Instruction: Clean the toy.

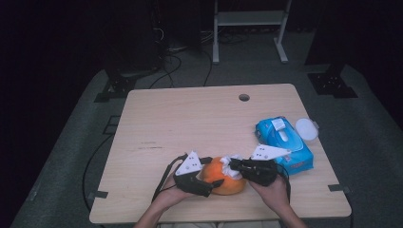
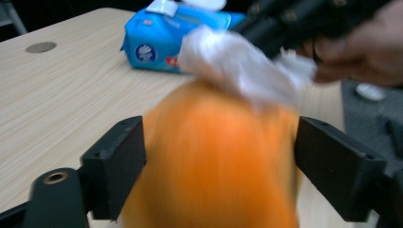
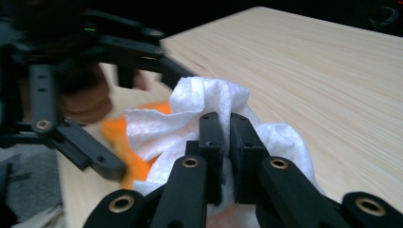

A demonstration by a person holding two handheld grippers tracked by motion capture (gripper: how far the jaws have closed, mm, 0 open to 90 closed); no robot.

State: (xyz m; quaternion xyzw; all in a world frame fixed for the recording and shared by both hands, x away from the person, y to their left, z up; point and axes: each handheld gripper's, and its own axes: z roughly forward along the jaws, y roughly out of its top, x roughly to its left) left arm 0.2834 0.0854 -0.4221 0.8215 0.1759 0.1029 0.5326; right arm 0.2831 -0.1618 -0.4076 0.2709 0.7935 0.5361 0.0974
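We steady the orange ball [image 1: 223, 179] on the tabletop [image 1: 190, 123] between our left claw's [image 1: 205, 183] released jaws, so our right claw [image 1: 236, 165], clenched on a white wipe [image 1: 232, 166], can rub it.

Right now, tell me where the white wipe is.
In the high view the white wipe lies on top of the orange fruit at the table's near edge, pinched by the right gripper, just left of the blue wipes pack.
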